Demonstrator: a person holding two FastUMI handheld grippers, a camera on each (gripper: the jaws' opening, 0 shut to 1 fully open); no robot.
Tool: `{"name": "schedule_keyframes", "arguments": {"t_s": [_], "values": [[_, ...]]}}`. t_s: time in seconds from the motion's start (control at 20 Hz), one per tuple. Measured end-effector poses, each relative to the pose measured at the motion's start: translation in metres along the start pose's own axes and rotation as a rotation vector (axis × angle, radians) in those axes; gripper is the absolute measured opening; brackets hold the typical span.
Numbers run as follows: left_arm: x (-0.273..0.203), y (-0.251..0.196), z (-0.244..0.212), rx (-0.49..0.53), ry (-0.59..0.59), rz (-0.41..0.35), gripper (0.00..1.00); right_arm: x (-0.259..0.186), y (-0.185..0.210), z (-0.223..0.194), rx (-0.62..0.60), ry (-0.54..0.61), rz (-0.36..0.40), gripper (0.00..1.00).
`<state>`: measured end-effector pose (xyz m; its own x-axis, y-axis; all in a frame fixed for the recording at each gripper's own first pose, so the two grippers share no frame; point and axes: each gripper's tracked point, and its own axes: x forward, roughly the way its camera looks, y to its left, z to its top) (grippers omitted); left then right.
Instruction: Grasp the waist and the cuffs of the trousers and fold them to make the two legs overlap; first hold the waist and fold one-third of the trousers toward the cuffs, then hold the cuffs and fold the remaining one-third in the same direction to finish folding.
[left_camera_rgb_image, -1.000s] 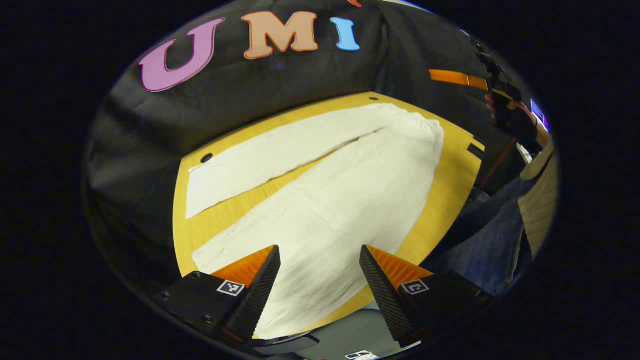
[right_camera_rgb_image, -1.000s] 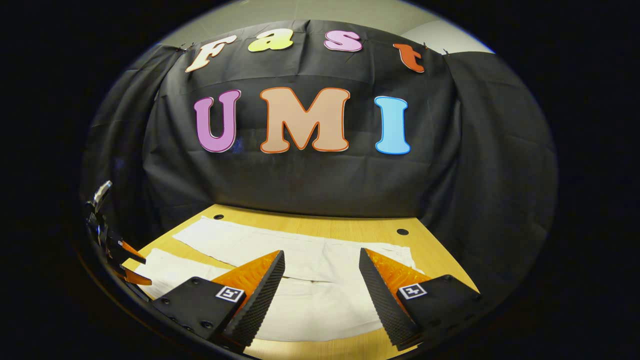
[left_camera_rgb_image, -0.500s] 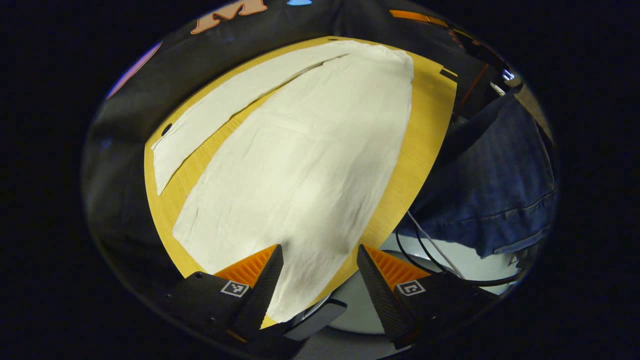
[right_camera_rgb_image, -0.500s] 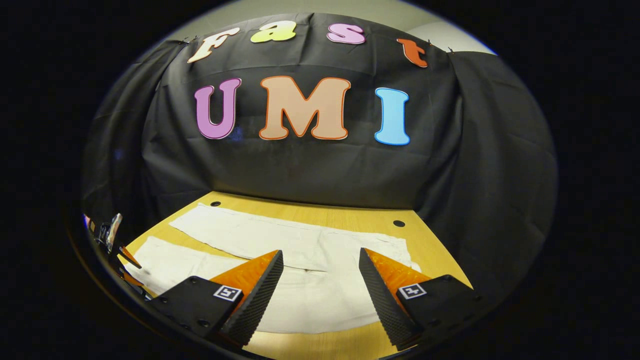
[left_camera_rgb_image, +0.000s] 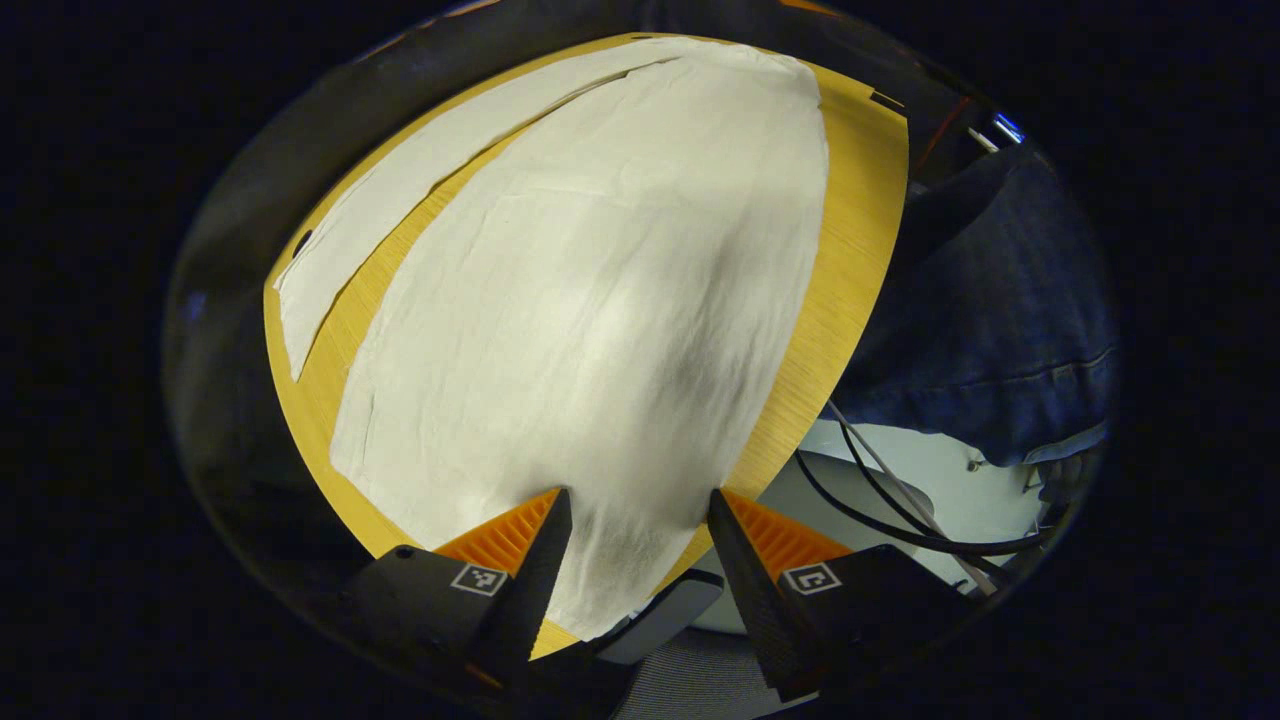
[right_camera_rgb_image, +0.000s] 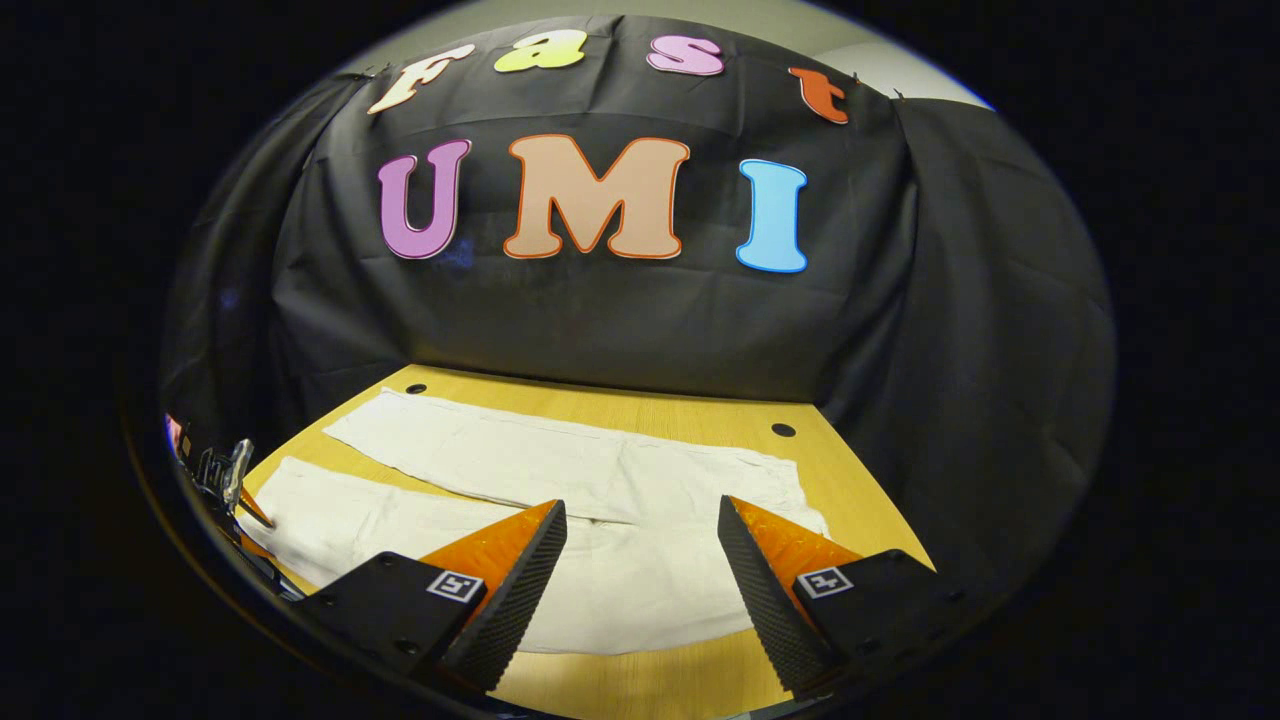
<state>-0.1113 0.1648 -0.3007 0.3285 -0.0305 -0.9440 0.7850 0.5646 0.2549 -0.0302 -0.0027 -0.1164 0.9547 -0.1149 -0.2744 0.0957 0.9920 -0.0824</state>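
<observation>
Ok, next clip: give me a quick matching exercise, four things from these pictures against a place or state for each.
Things:
1. trousers
2. left gripper
3. right gripper
4. table

States:
A. open, over the near leg's cuff
B. bare wood with two dark holes by the back wall
C. spread flat, legs apart
D. open, above the waist end

Pairs: 1-C, 2-A, 3-D, 4-B

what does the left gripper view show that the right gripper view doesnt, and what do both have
Left gripper view alone: a person's blue denim clothing and black cables past the table edge. Right gripper view alone: the booth's black cloth wall rising behind the table. Both: the white trousers lying flat, legs apart, on the wooden table, each with its own open gripper, left gripper and right gripper.
</observation>
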Motion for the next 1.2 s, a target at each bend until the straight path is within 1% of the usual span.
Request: {"name": "schedule_keyframes", "arguments": {"t_s": [0.1,0.15,0.3,0.35,0.5,0.55,0.6,0.65,0.7,0.85,0.9,0.95,1.0,1.1,1.2], "values": [[0.002,0.000,-0.001,0.006,0.016,-0.011,0.83,0.002,-0.002,-0.002,-0.001,0.005,-0.005,0.98],[0.003,0.000,0.001,0.007,0.016,-0.020,0.84,0.003,-0.003,-0.003,-0.004,0.009,-0.008,0.98],[0.006,0.001,0.001,-0.011,0.052,-0.055,0.81,0.005,-0.006,-0.008,-0.005,0.018,-0.008,0.98],[0.005,0.002,0.001,-0.002,0.069,-0.058,0.81,0.006,-0.006,-0.008,-0.005,0.019,-0.005,0.98],[0.008,0.000,0.000,0.046,0.112,-0.066,0.73,0.009,-0.009,-0.012,-0.005,0.031,-0.002,0.98],[0.009,0.002,-0.001,0.053,0.125,-0.065,0.73,0.010,-0.010,-0.012,-0.004,0.035,0.003,0.98],[0.007,0.003,0.000,0.052,0.129,-0.065,0.67,0.010,-0.012,-0.014,-0.006,0.040,0.007,0.98],[0.008,0.005,0.000,0.049,0.133,-0.064,0.64,0.012,-0.013,-0.017,-0.010,0.050,0.011,0.98],[0.008,0.007,0.000,0.046,0.136,-0.062,0.58,0.012,-0.017,-0.020,-0.016,0.059,0.015,0.98],[0.009,0.015,0.002,0.033,0.155,-0.056,0.45,0.016,-0.027,-0.026,-0.031,0.079,0.035,0.98],[0.009,0.019,0.003,0.024,0.162,-0.050,0.36,0.019,-0.031,-0.028,-0.028,0.088,0.045,0.98],[0.010,0.022,0.003,0.010,0.166,-0.045,0.29,0.022,-0.034,-0.029,-0.026,0.097,0.055,0.98],[0.010,0.026,0.004,-0.005,0.172,-0.037,0.16,0.025,-0.039,-0.032,-0.028,0.106,0.065,0.98],[0.008,0.025,0.007,-0.041,0.182,-0.039,0.01,0.029,-0.051,-0.037,-0.044,0.122,0.084,0.98],[0.010,0.027,0.005,-0.044,0.185,-0.043,0.01,0.033,-0.065,-0.043,-0.068,0.146,0.099,0.98]]}}
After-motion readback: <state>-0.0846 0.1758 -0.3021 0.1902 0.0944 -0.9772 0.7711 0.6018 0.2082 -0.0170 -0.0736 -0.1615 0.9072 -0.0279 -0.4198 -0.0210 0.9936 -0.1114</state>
